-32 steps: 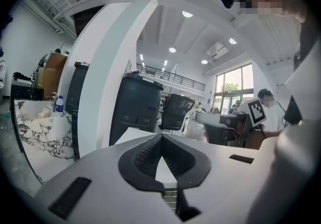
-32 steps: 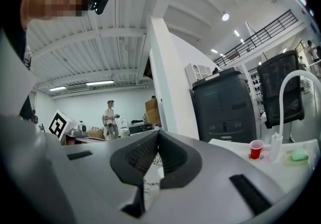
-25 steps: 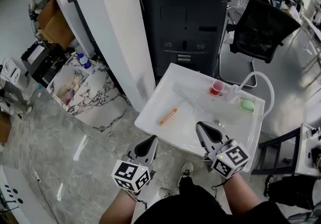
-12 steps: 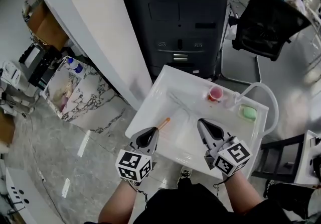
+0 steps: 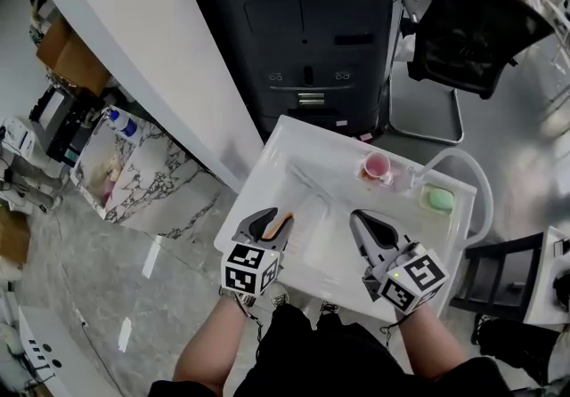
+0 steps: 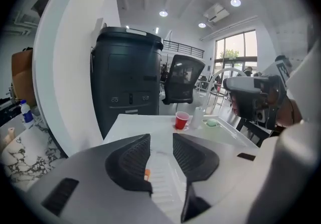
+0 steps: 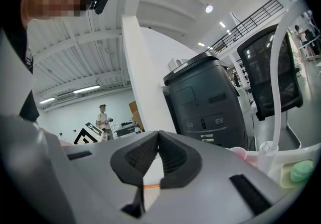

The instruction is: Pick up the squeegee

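Your left gripper [image 6: 161, 138] has its jaws opening, with the squeegee [image 5: 283, 223] by its orange handle between them, unpressed, lying on the white tray [image 5: 294, 128]. Your right gripper [image 7: 158, 135], at three o'clock, is closed and empty. A red cup [image 5: 376, 166] stands at one o'clock and the black bin [image 5: 303, 30] at twelve; its white label is unreadable.

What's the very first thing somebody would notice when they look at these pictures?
The big black machine at the back catches the eye first, towering over a white sink tray. On the tray, a red cup near the far edge and a thin orange stick at the near side pop out. The left gripper, its jaws opening, is right at that stick.
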`<state>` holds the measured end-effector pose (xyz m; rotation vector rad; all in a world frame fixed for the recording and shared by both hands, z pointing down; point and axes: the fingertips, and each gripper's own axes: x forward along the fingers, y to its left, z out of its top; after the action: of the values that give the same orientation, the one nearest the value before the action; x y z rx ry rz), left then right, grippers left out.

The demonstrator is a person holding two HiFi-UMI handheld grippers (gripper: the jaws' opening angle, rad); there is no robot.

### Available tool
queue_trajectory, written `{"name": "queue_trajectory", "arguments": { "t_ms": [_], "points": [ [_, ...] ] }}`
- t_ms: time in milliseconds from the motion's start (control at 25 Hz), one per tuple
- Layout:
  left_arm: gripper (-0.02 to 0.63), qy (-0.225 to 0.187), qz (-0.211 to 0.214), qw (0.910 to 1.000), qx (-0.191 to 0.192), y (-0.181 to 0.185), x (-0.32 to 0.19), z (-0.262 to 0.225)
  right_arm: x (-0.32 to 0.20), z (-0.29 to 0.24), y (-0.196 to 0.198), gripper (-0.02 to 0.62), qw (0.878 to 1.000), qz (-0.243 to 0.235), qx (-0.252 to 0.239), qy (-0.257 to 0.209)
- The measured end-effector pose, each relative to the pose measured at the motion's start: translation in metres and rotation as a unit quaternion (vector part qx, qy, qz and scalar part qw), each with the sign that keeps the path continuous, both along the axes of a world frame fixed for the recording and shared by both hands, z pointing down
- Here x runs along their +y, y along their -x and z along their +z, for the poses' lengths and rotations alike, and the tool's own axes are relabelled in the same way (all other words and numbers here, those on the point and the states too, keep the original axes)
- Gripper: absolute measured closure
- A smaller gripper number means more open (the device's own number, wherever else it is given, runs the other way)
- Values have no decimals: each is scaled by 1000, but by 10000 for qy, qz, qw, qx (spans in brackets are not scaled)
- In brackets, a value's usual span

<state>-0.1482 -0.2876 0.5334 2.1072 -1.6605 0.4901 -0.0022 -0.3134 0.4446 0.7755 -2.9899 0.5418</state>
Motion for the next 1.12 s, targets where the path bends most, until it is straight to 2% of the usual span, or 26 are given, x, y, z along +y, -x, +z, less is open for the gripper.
{"name": "queue_trajectory", "arguments": {
  "t_ms": [200,360,560,720,1120],
  "points": [
    [422,447,437,9979,-191,-5,-27,36,-12,11,-8,578,9994,309,98,120],
    [414,840,833,9924,-352,-8,-44,72,-29,19,-14,578,9967,756,188,242],
    [413,1310,1315,9805,-639,-6,-65,117,-41,22,-21,578,9908,1282,301,307],
    [405,1760,1731,9663,-732,-10,-71,153,-47,32,-28,578,9839,1693,378,435],
    [403,2234,2079,9485,-851,-15,-86,204,-48,70,-49,578,9689,2298,448,801]
  ]
}}
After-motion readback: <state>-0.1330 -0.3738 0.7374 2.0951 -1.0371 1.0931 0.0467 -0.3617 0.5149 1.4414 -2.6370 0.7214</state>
